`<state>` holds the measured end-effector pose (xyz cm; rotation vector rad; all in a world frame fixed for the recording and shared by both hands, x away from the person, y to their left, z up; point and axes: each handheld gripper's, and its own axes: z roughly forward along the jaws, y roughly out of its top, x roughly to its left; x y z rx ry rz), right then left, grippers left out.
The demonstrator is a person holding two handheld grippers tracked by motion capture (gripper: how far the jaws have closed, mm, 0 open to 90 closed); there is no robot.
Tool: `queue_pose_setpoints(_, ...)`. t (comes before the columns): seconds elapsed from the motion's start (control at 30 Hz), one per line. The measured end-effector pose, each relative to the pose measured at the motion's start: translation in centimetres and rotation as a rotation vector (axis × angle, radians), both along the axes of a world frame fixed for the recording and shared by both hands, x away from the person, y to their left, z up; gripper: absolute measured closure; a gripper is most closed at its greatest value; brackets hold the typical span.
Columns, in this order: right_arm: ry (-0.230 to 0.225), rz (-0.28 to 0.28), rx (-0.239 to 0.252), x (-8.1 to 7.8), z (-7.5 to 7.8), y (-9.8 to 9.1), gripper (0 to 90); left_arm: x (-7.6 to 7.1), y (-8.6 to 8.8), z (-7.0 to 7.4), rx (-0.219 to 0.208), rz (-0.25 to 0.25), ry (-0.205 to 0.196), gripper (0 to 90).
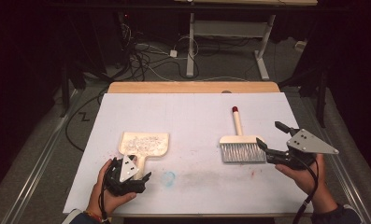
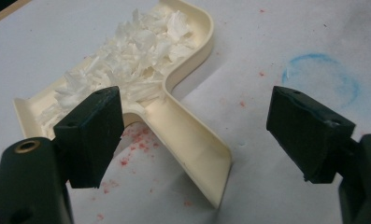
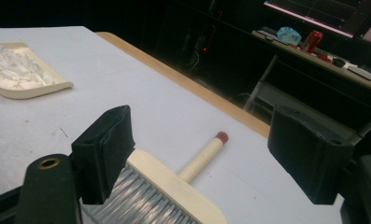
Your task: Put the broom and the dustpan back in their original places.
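High view: white sheet (image 1: 192, 121) covers the table. Dustpan (image 1: 143, 143) at 8 o'clock on the sheet, cream, loaded with white shreds (image 1: 143, 141), handle pointing toward 6. Left gripper (image 1: 127, 176) sits at the handle end, held by the left hand (image 1: 109, 193); how wide it is spread can't be read from here. Brush (image 1: 241, 145) at 4 o'clock, bristles toward 6, handle with red tip toward 12. Right gripper (image 1: 273, 136) just at the brush's 3 o'clock side, jaws spread wide, near jaw tip close to or touching the brush head corner, far jaw off in the air. Right hand (image 1: 302, 175) behind it. Blue ring mark (image 1: 168, 177) near 6 o'clock between the hands.

Left gripper view: jaws wide apart, gripping nothing. Dustpan (image 2: 183, 116) handle runs between the left gripper (image 2: 199, 135) fingers, nearer the left pad (image 2: 92, 135), not touched by either as far as visible. Pan body with shreds (image 2: 127, 56) lies ahead at 11 o'clock. Blue ring (image 2: 321, 77) at 1 o'clock, beyond the right pad. Red specks (image 2: 131, 149) on the sheet by the handle.

Right gripper view: right gripper (image 3: 206, 149) wide open, empty. Brush (image 3: 174, 186) head low between the fingers, its corner right against the left pad (image 3: 106, 154); contact unclear. Handle points to 1 o'clock, red tip up. Right pad well clear of it. Dustpan (image 3: 19, 72) far off at 10 o'clock.
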<state>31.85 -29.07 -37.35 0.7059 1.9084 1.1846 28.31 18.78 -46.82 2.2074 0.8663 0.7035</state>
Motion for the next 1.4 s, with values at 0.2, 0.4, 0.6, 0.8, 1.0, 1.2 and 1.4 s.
queue_pose_setpoints(0.2, 0.003, 0.003, -0.022, -0.6, -0.8, -0.6, 22.7, 0.0, 0.0, 0.0, 0.0, -0.001, -0.002, 18.0)
queue_pose_setpoints(0.4, 0.01, 0.002, -0.019, -1.1, -1.5, -1.3, 22.7, 0.1, -0.1, 0.0, 0.0, -0.003, -0.002, 18.1)
queue_pose_setpoints(0.6, 0.03, -0.006, -0.022, -1.4, -2.6, -2.1, 22.2, 0.3, -0.1, 0.0, -0.004, -0.001, -0.001, 18.1)
queue_pose_setpoints(0.8, 0.048, -0.021, -0.033, -1.8, -4.2, -2.9, 22.0, 0.4, -0.2, 0.0, -0.005, 0.0, -0.003, 18.1)
queue_pose_setpoints(1.0, 0.064, -0.031, -0.021, -2.6, -6.1, -3.7, 19.9, 0.5, -0.4, 0.1, -0.005, -0.01, -0.008, 18.1)
queue_pose_setpoints(1.2, 0.098, -0.033, -0.018, -3.2, -7.4, -4.1, 19.8, 0.5, -0.4, 0.1, -0.002, -0.009, -0.011, 18.0)
queue_pose_setpoints(1.4, 0.084, -0.02, -0.048, -3.4, -7.3, -3.6, 19.9, 0.4, -0.7, 0.1, 0.009, -0.019, -0.02, 18.1)
